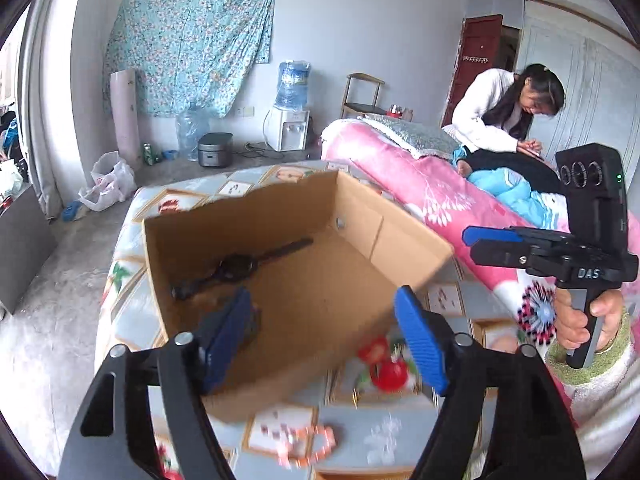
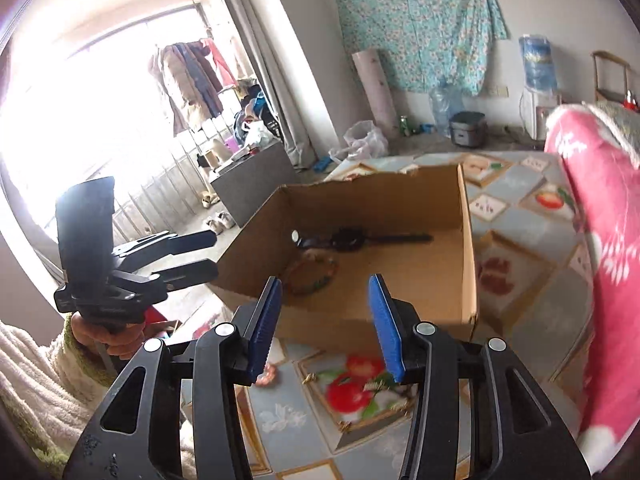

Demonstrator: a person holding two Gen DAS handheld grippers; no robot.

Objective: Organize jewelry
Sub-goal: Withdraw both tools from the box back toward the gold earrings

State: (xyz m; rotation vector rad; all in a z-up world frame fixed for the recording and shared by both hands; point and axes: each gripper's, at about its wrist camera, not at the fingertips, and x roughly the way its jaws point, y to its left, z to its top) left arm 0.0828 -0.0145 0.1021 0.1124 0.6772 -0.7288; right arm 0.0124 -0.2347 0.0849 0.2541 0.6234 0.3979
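Right wrist view alone: beaded bracelet (image 2: 313, 277) inside one cardboard box (image 2: 467, 240) on tabletop (image 2: 520, 304), beside one black watch (image 2: 352, 239). Left wrist view alone: pink bracelet (image 1: 310, 446) outside box. Two grippers, left (image 1: 324, 344), right (image 2: 324, 320), fingers released, empty.

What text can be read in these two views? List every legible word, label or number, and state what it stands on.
"DAS": white letters on the black body of the right hand-held gripper, seen from the left wrist view.
Water bottle label on the dispenser: blurred, unreadable.
Green can on the floor: too small to read.
Patterned tablecloth: picture tiles only, no legible words.
Cardboard box: no print visible.
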